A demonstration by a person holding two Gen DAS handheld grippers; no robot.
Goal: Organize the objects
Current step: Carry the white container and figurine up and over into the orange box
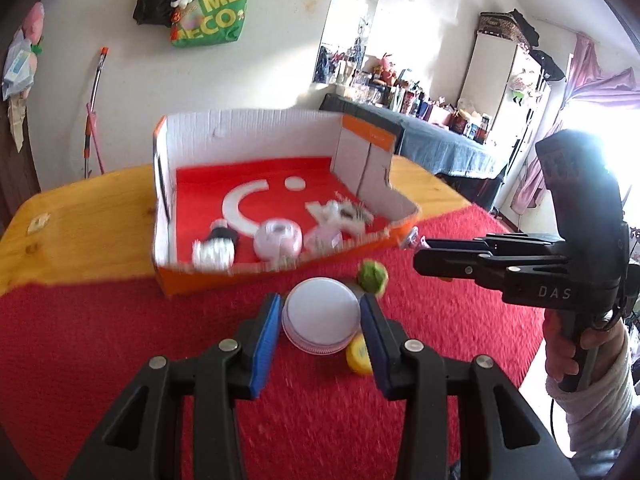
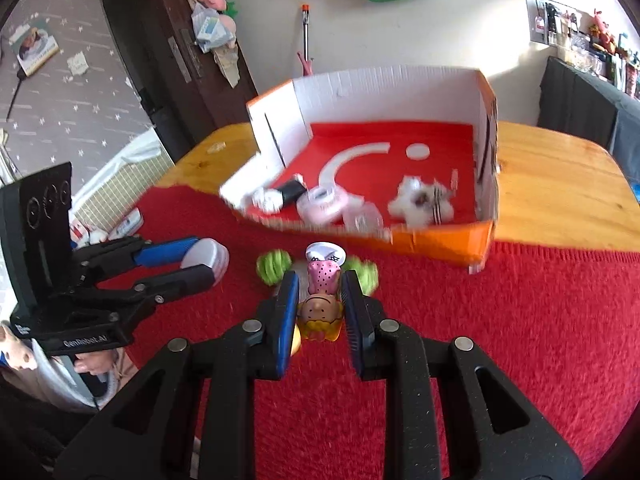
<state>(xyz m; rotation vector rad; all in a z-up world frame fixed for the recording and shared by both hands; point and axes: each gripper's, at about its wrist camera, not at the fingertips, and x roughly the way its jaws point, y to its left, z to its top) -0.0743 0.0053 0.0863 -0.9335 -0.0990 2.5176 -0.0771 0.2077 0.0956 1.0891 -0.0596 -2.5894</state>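
Carrying two items toward the box point(image 1: 280, 184) at the table's far edge.

The left gripper point(image 1: 320, 320) is clamped on a white jar point(image 1: 322, 316) by its sides, lid up, so it travels level above the red cloth point(image 1: 120, 340); the right gripper point(image 2: 318, 300) pinches a doll point(image 2: 322, 292) at the waist, its green pom-poms point(image 2: 270, 266) free. Both hang just short of the box's low orange front wall, likely the easiest side to drop over. A yellow cap point(image 1: 358, 356) lies on the cloth.

It was a lived-in home room: a wooden table point(image 1: 80, 216) under a red cloth point(image 1: 160, 340), a green tote bag point(image 1: 216, 12) on the wall, a cluttered dresser point(image 1: 432, 128).
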